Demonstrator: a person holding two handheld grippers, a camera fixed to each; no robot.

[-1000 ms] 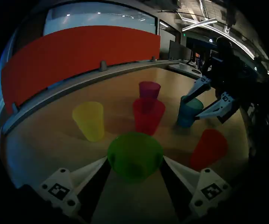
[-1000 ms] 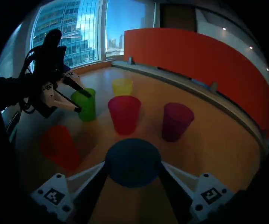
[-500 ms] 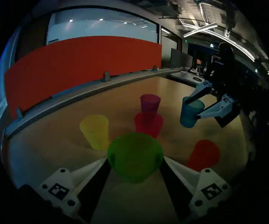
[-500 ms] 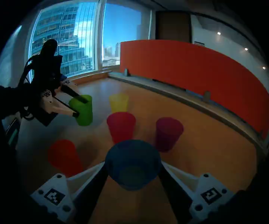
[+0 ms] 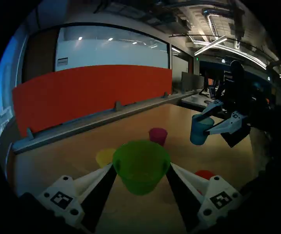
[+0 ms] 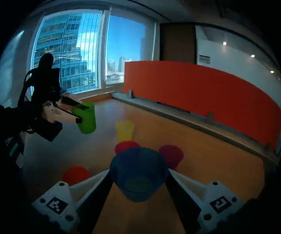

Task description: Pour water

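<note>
My left gripper (image 5: 141,177) is shut on a green cup (image 5: 141,165), held upright well above the wooden table (image 5: 62,163). My right gripper (image 6: 139,183) is shut on a blue cup (image 6: 139,173), also lifted. In the left gripper view the blue cup (image 5: 200,128) hangs at the right in the far gripper (image 5: 212,123). In the right gripper view the green cup (image 6: 85,116) hangs at the left in the far gripper (image 6: 75,111). On the table below stand a yellow cup (image 6: 124,130), a red cup (image 6: 127,147), a purple cup (image 6: 171,155) and an orange cup (image 6: 75,174).
An orange partition (image 5: 93,91) runs along the table's far edge. Tall windows (image 6: 74,50) with a city view stand behind the left hand. A person's dark sleeve (image 6: 8,117) holds the far gripper. More desks (image 5: 195,99) lie beyond.
Both grippers have risen with their cups. The green and blue cups left the table, and the cups standing on it now sit lower and smaller in both views.
</note>
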